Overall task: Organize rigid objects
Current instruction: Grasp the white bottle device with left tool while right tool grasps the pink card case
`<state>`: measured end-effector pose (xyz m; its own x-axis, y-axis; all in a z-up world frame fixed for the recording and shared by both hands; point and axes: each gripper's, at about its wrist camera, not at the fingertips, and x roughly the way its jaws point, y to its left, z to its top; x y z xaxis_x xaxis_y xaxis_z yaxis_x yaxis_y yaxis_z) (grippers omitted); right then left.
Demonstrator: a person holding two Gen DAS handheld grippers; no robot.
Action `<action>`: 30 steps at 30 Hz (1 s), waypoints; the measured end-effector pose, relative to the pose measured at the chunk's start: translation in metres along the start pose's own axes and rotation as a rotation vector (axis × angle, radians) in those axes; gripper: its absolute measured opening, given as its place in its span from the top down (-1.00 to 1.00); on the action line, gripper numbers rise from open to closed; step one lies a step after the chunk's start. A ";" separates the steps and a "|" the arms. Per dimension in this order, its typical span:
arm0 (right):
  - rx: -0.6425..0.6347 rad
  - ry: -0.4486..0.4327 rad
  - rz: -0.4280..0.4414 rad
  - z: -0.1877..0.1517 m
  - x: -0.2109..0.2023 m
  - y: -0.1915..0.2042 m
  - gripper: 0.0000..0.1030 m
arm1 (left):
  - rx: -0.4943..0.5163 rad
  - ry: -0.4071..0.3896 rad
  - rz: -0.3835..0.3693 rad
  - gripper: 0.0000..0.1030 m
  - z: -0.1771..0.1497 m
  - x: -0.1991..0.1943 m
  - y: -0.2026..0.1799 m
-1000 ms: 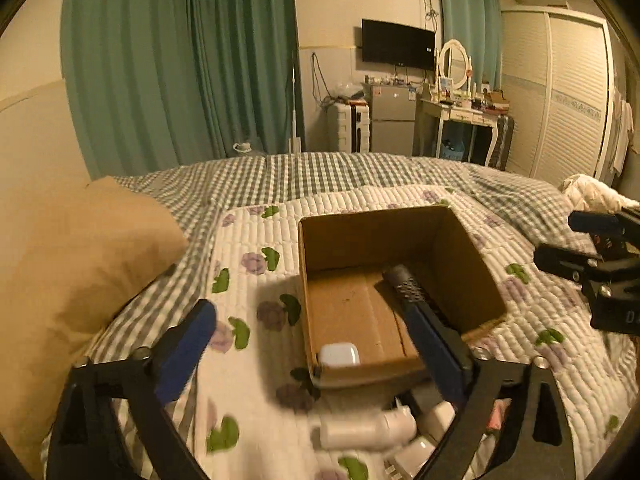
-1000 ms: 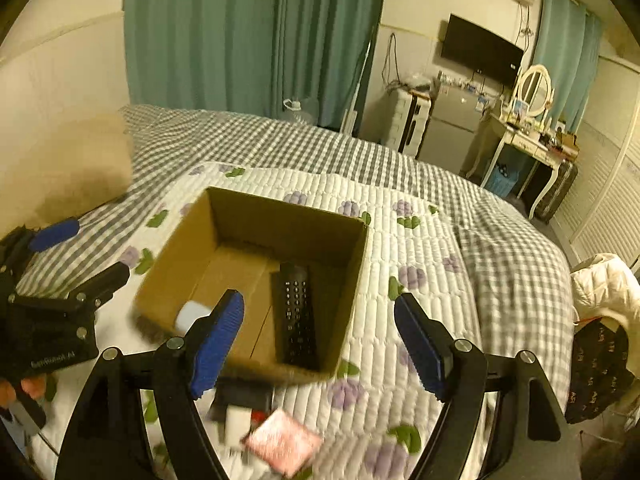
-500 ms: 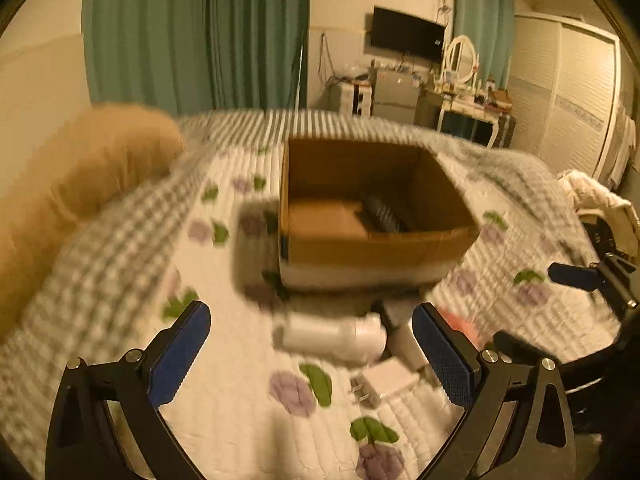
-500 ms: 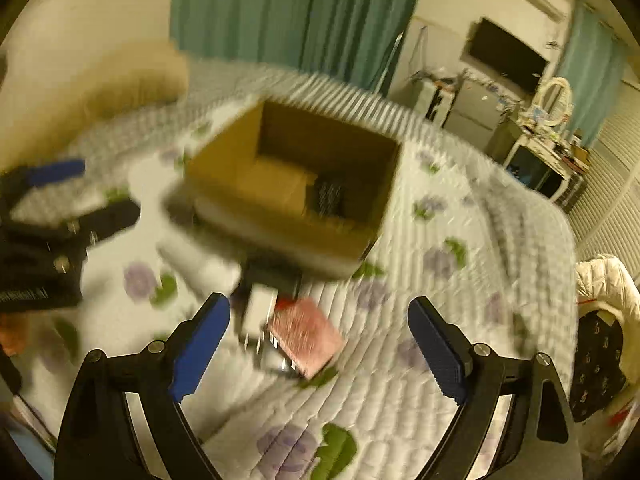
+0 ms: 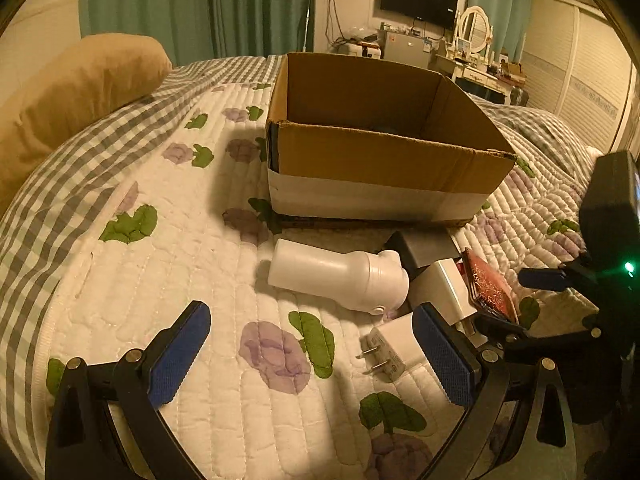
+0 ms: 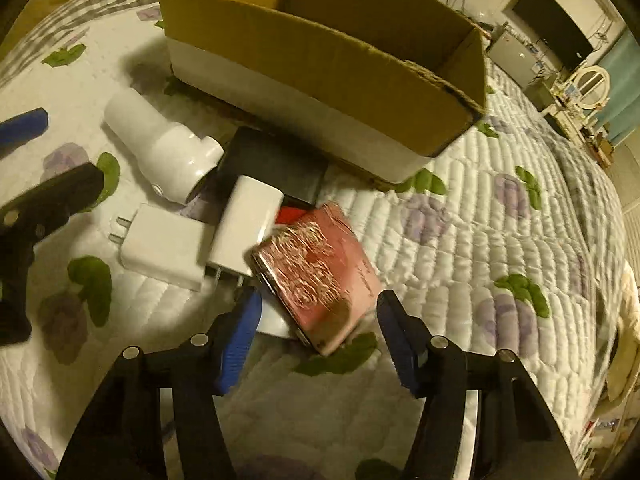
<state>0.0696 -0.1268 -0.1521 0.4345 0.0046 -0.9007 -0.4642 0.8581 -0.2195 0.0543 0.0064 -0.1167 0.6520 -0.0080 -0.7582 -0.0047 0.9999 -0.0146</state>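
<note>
Writing on pink case (image 6: 320,272) unreadable

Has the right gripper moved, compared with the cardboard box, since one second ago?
Yes. The right gripper has come down: it looked into the cardboard box from above before; now it sits low before the box's front wall, jaws closing around the pink case.

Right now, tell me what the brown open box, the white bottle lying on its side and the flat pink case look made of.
Brown open box: corrugated cardboard, matte, with a ragged torn top edge; a white band, possibly tape, runs along its base.
White bottle: probably plastic, smooth and opaque with a soft sheen.
Flat pink case: glossy, reflective patterned face, perhaps foil or plastic; blur leaves it open.
</note>
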 end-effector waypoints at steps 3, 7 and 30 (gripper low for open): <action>0.018 -0.017 -0.001 0.002 0.000 -0.002 0.08 | 0.010 0.012 -0.001 -0.99 -0.001 0.003 -0.001; 0.094 -0.079 -0.062 0.000 -0.012 -0.016 0.40 | 0.029 0.023 -0.001 -0.99 -0.001 0.005 -0.004; 0.177 -0.261 0.092 0.009 -0.069 -0.038 0.81 | 0.812 0.085 -0.019 -0.96 0.030 0.043 -0.043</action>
<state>0.0640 -0.1555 -0.0783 0.5904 0.1983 -0.7823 -0.3796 0.9237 -0.0523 0.1051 -0.0365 -0.1288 0.5863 0.0063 -0.8101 0.5781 0.6972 0.4239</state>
